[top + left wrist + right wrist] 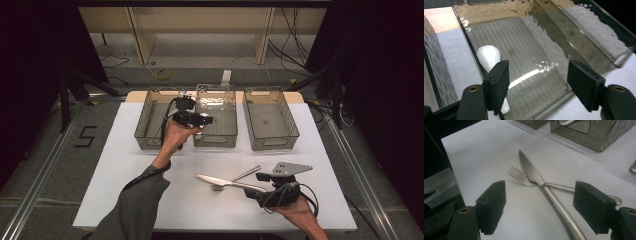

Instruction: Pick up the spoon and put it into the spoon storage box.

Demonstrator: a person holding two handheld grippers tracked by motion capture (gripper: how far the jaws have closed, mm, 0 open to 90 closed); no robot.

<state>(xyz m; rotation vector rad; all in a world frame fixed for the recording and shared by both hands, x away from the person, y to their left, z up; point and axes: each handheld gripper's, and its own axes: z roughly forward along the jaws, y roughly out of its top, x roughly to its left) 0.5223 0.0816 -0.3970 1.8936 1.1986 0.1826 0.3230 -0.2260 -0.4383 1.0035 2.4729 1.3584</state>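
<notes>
Over on the left, the left claw (206,119) hangs above the middle bin (216,137), its jaws spread with nothing between them. In the left gripper view a white spoon (489,56) lies on the ribbed floor of that bin, its handle running under the left pad. Risk number one, as I read it: the claw sits low by the bin's rim, so a careless pull back could clip the wall and shove the bin across the counter (130,165), maybe into the left bin (150,122) beside it.

Moving right, the knife (220,181) and fork (239,177) lie crossed on the counter, the knife on top of the fork. The right claw (539,207) hovers just at the knife's handle, jaws apart on either side, not pinching yet. Trouble here looks likelier: close on the smooth handle and the blade may drag the fork along, or the knife could swivel in the pads and slip. Grab too near the crossing and both could come up together. The right bin (270,120) waits, nothing visible in it.
</notes>
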